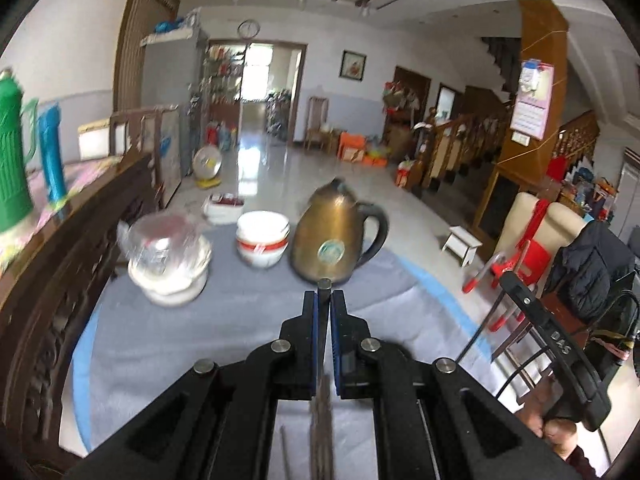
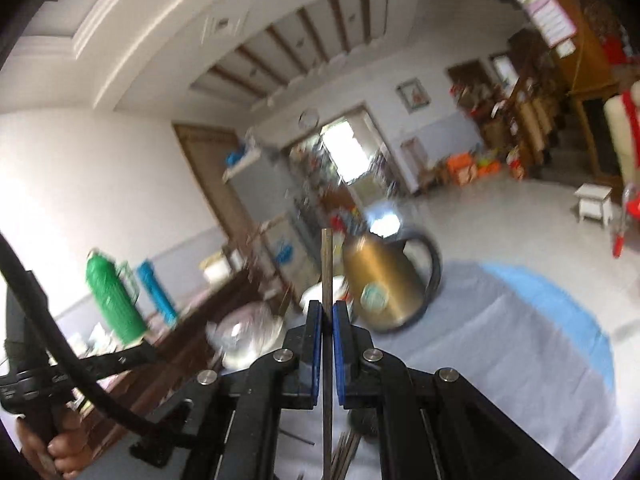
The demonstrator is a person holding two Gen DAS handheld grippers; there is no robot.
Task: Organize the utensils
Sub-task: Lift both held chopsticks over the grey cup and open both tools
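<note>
Now both grippers are pinching chopsticks. The left gripper (image 1: 324, 300) is squeezing one chopstick (image 1: 324, 283) in front of the kettle (image 1: 336, 236). The right gripper (image 2: 327, 312) is squeezing another stick (image 2: 327, 264) (probably so they can be put together), left of the kettle.

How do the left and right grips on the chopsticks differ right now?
The left gripper shows only a short metal tip past its fingertips; the right gripper has a long chopstick sticking well beyond. The left view is fairly sharp, aimed over the table; the right is tilted and blurred. Both are shut on thin metal chopsticks.
</note>
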